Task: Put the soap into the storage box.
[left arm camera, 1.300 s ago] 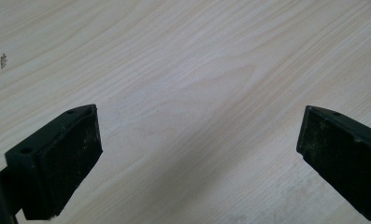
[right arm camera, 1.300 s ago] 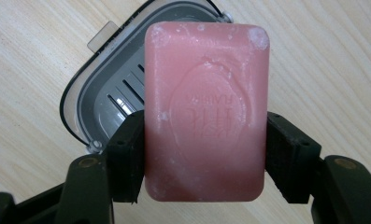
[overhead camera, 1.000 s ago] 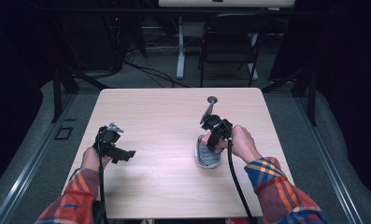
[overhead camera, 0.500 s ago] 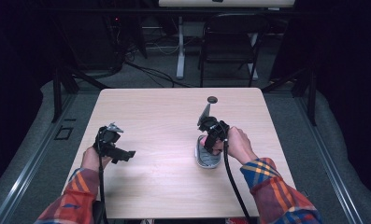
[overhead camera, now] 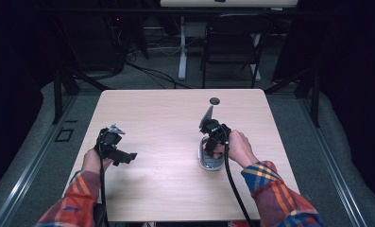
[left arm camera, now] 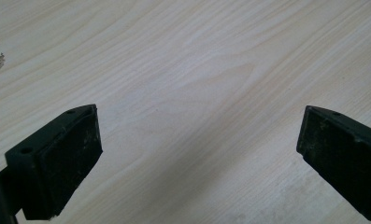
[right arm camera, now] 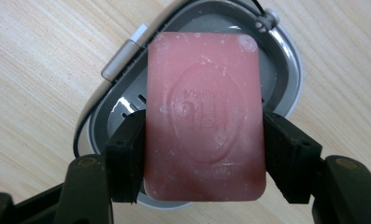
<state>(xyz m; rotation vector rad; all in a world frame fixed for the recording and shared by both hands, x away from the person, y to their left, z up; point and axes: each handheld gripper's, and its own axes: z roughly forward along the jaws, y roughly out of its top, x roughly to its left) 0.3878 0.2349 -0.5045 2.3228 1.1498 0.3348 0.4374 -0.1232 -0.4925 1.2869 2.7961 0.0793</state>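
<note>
Two tools over the table (overhead camera: 166, 189): right tool (right arm camera: 204, 154) clamping pink soap (right arm camera: 204, 116) above its dish (right arm camera: 286, 70) (left tool (left arm camera: 197, 154) wide, bare).

Matt wood table (overhead camera: 166, 123) — glossy plastic soap dish (right arm camera: 286, 60).

Table (overhead camera: 175, 189) lit from above, surroundings dark; high view soft, close views sharp.

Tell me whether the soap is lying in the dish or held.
Held. The right gripper pinches the pink soap by both long sides, directly above the grey dish; whether its underside touches the dish, I cannot tell.
</note>
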